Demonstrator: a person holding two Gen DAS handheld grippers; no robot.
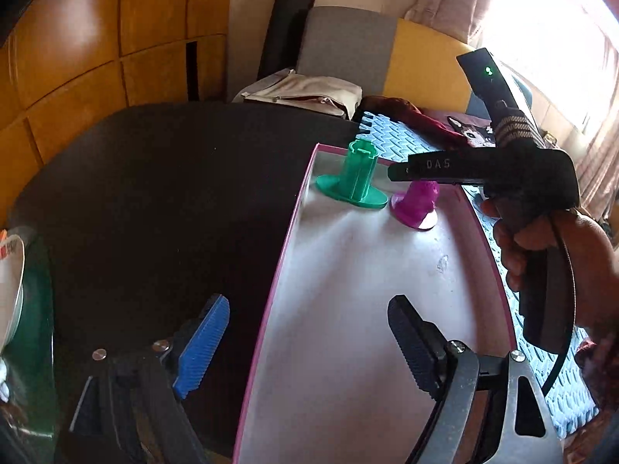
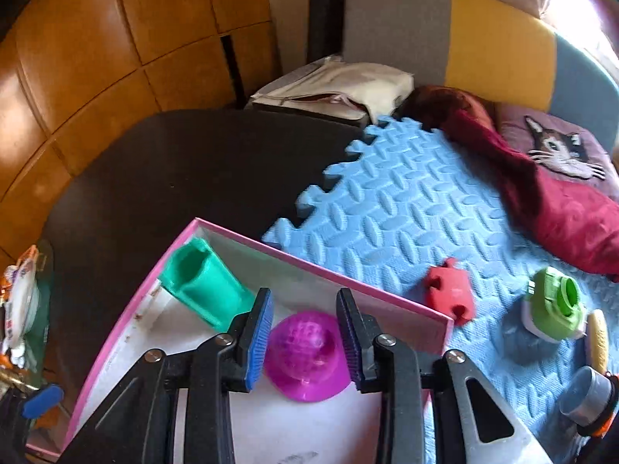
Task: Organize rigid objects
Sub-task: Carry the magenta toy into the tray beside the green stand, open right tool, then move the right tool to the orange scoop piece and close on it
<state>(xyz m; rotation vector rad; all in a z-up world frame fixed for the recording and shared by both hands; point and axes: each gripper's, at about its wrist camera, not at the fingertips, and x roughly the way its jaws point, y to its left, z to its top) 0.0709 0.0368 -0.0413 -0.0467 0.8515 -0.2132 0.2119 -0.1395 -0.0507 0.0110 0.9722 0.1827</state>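
- The right hand-held gripper (image 2: 303, 342) has its jaws apart around the magenta plastic domed piece (image 2: 305, 355), pads not touching it.
- The left hand-held gripper (image 1: 309, 348) stands wide apart, empty, over the pink-rimmed white box (image 1: 348, 309).
- The green plastic flanged cylinder (image 1: 354, 178) stands in the box's far corner.
- A red plastic block (image 2: 450, 295) lies beyond on the blue foam mat (image 2: 406, 201).

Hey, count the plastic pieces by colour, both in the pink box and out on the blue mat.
Teal-green piece: 1, in box
Magenta piece: 1, in box
Red piece: 1, on mat
Lime-green piece: 1, on mat
Yellow piece: 1, on mat
Grey piece: 1, on mat
Total: 6
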